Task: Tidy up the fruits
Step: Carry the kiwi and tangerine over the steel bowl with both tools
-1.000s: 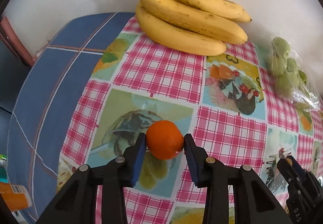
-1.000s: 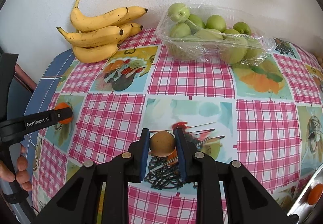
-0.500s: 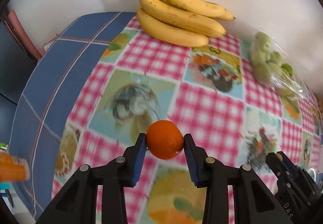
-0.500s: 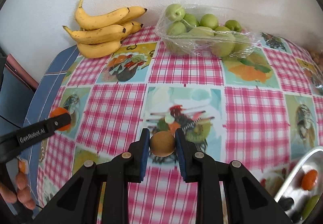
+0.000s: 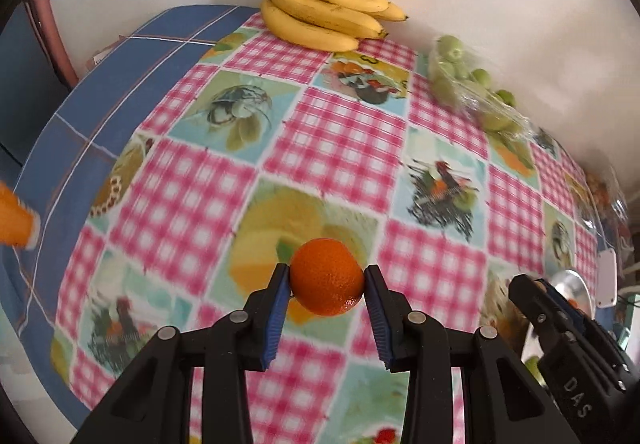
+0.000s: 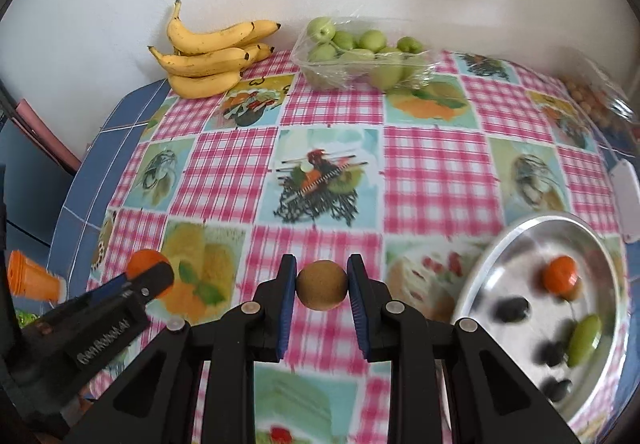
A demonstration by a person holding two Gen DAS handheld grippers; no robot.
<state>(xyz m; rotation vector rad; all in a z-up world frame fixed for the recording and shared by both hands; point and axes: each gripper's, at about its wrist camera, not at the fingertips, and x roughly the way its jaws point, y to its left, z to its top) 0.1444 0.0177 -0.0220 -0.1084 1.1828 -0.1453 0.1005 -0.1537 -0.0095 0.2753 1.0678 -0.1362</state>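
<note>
a plain white wall backs a tabletop (image 6: 432, 172) covered in a pink-checked cloth with printed fruit panels, laid over a blue plaid cloth at its far-left edge. the left hand-held gripper (image 5: 326, 284) is clamped on an orange (image 5: 326, 276), held clear above the cloth; from the right wrist view its black body reads "genrobot.ai". the right hand-held gripper (image 6: 322, 284) is clamped on a brown kiwi (image 6: 322, 285), also above the cloth; seen from the left wrist, its side carries the letters "das". just right of the right hand-held gripper lies a shiny metal tray (image 6: 500, 248), holding a small orange fruit (image 6: 560, 274), a green fruit (image 6: 584, 340) and several dark fruits, blurred. far ahead of both, against the wall, lie a bunch of bananas (image 6: 208, 56) and, to their right, a clear plastic pack of green fruits (image 6: 360, 52). far ahead to the right sits a clear bag of small brown things (image 6: 592, 100), too blurred to name. an orange cone-shaped thing (image 6: 28, 278) shows off the tabletop's edge to the left of the left hand-held gripper.
</note>
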